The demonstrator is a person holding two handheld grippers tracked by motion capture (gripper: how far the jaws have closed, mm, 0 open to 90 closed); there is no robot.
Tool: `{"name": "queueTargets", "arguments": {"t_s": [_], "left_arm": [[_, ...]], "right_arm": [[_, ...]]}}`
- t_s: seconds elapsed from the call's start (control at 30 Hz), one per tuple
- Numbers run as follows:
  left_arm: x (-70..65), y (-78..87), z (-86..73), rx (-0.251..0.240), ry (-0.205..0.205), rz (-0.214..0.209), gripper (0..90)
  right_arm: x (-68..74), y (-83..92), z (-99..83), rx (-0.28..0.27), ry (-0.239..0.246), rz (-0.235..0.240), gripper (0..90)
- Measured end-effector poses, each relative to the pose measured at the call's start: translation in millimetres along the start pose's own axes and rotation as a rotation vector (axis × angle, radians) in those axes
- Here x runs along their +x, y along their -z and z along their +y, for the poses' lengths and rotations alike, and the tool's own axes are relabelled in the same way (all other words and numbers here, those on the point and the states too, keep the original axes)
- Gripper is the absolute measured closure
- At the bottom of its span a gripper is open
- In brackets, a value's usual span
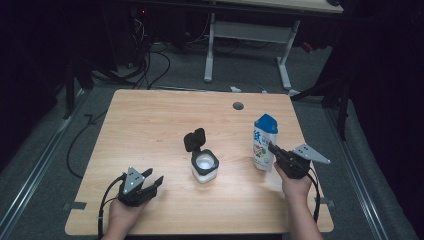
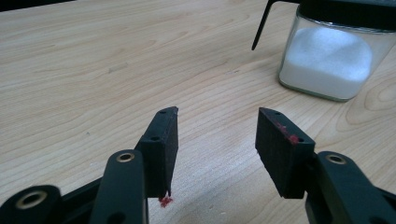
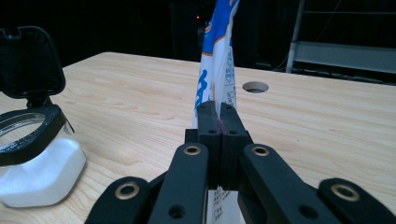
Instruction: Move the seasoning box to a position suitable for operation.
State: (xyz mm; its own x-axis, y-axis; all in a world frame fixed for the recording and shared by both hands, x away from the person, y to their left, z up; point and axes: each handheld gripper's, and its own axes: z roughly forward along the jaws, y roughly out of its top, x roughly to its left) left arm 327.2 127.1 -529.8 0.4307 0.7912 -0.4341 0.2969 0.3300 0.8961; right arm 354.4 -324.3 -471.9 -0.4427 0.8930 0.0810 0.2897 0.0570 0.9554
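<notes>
A blue and white bag (image 1: 263,142) stands upright on the right side of the wooden table (image 1: 150,120). My right gripper (image 1: 274,148) is shut on its near edge; in the right gripper view the jaws pinch the thin side seam of the bag (image 3: 217,56) at my right gripper (image 3: 218,109). A square glass jar (image 1: 204,166) of white powder sits mid-table with its black flip lid (image 1: 194,139) standing open. My left gripper (image 1: 154,176) rests low near the front left, open and empty. In its own view my left gripper (image 2: 217,116) faces bare wood, with the jar (image 2: 327,60) ahead to the right.
A round cable hole (image 1: 238,106) lies in the tabletop behind the bag. In the right gripper view the jar (image 3: 32,163) stands close at the left. Beyond the table's far edge are a white desk frame (image 1: 250,35) and cables on the floor.
</notes>
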Motion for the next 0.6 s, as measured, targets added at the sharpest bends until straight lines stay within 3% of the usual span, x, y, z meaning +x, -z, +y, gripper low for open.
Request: {"name": "queueTargets", "arguments": {"t_s": [0.6], "left_arm": [[-0.3,-1.2,-0.8,0.012,0.009,0.01,49.6]], "right_arm": [[0.5,22.6,-19.3,0.019,-0.004,-0.024,89.0]]}}
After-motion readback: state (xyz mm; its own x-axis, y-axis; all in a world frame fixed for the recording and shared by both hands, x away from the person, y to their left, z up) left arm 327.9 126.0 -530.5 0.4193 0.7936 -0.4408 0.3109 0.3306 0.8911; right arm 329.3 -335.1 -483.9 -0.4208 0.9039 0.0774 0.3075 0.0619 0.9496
